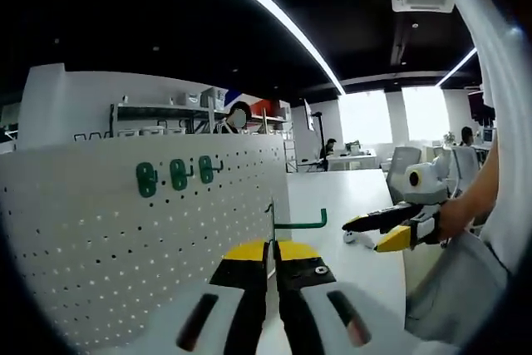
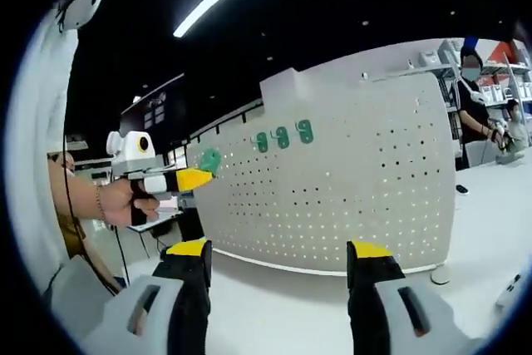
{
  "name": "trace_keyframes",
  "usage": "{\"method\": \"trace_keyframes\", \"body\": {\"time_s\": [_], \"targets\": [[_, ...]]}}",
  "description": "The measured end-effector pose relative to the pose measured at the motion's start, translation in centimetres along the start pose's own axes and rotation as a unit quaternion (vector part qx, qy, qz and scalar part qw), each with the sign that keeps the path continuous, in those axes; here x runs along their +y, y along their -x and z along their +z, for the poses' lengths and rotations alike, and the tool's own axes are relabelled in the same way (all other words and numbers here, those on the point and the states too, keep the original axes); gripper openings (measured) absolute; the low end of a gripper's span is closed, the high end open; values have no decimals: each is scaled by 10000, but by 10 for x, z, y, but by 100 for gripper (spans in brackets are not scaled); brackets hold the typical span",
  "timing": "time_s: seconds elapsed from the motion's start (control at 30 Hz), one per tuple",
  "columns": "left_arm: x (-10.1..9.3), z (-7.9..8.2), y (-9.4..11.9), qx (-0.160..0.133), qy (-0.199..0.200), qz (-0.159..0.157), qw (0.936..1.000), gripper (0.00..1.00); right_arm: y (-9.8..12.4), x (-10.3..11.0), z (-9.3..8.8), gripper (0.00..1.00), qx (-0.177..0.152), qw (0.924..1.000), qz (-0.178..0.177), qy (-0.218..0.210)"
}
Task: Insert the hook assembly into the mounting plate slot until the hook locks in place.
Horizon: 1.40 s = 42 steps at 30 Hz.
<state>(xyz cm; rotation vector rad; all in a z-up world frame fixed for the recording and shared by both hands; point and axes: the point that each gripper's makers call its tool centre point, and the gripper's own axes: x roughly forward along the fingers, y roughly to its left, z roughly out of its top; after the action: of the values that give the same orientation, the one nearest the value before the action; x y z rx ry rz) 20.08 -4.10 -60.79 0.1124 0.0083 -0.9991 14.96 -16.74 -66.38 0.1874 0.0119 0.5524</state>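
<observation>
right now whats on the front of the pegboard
Three green hooks hang in a row near the top of the white pegboard. The left gripper, shut on a fourth green hook, covers part of the lower panel.

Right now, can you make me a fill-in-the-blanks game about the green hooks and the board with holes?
1. The left tool is shut on a hook whose colour is ____.
2. The number of hooks already hanging on the pegboard is ____.
3. The right tool has its jaws wide ____ and holds nothing.
4. The tips of both tools are coloured ____.

Missing words: green; three; open; yellow
</observation>
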Motion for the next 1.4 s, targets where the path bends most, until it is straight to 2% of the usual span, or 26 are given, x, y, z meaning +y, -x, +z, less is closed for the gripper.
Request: {"method": "trace_keyframes", "body": {"time_s": [0.13, 0.3, 0.33, 0.53, 0.8, 1.07, 1.4], "targets": [[1, 0, 0, -9, 0, 20, 10000, 3, -3, 3, 1, 64, -5, 10000, 52, 12], [1, 0, 0, -13, -5, 32, 10000, 3, -11, 15, 12, 63, -89, 9997, 216, -17], [1, 0, 1, -14, 1, 35, 10000, 3, -13, 20, 18, 63, -232, 9992, 323, -61], [1, -2, 2, -4, 17, 80, 10000, 3, -22, 32, 26, 61, -282, 9981, 510, -192], [0, -1, 5, -63, 82, 212, 9997, 3, -31, 51, 33, 49, -334, 9952, 848, -343], [-1, 2, 6, -99, 90, 303, 9995, 3, -43, 63, 40, 49, -412, 9931, 1001, -454], [-10, 3, 4, -101, 65, 271, 9996, 3, -56, 81, 48, 48, -474, 9898, 1269, -440]]}}
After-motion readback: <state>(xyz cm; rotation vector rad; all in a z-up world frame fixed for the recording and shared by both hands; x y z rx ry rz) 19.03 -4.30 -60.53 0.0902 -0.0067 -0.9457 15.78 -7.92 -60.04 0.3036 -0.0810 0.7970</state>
